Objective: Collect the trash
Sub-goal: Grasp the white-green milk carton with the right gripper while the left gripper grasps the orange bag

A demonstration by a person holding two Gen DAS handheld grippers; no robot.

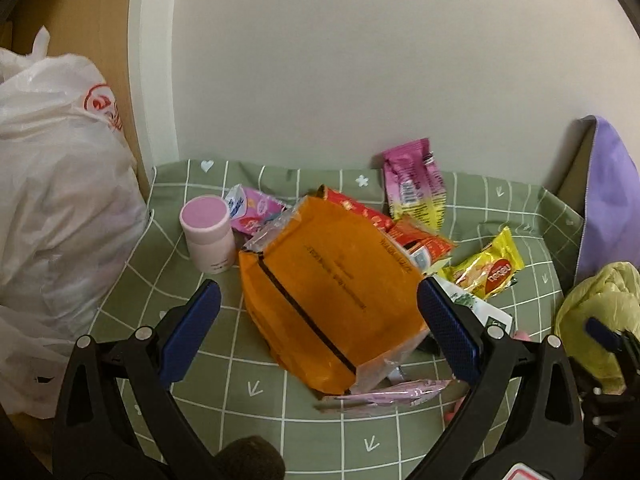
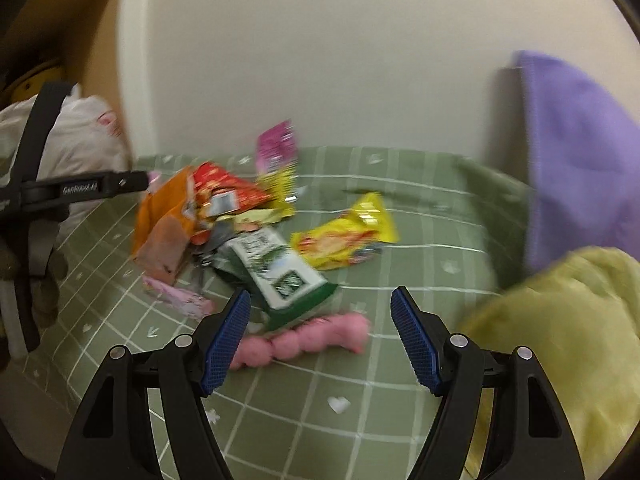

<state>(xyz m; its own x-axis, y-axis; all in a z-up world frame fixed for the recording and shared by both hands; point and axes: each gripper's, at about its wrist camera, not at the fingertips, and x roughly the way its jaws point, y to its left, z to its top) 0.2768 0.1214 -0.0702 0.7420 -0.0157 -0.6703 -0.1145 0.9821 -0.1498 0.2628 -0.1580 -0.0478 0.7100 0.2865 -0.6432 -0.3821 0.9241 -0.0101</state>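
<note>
Far left of the left-wrist view, a white plastic bag (image 1: 56,184) slumps at the edge of the green checked cloth (image 1: 224,376) — the likely place for the trash, I'd judge. Next along, a pink-lidded jar (image 1: 208,236) stands upright, just beside the orange packet (image 1: 320,292) in mid-frame. The left gripper (image 1: 320,328) has its jaws spread wide, one on each side of that orange packet, nothing pinched yet. Behind it lie a red wrapper (image 1: 384,224) and a pink-and-yellow wrapper (image 1: 414,184) against the wall; right of centre, a yellow packet (image 1: 486,268).

Over to the right-wrist view, which is blurred: the right gripper (image 2: 320,340) also has its jaws spread and empty, above a pink fuzzy item (image 2: 304,340), with a green-and-white packet (image 2: 280,276) just beyond. Whether that pink item is trash, I cannot tell.

Risks now. The orange packet is wide, slick and puffy; closing on it could squeeze it out or drag the pink wrapper (image 1: 384,396) lying partly under its near corner. A sideways swing could topple the jar. The two grippers are near each other, so they may clash.

Open room: bare cloth in the lower part of both frames. Cramped: wall behind, bag at left, purple cloth (image 2: 580,160) and yellow-green cloth (image 2: 560,340) at right.
</note>
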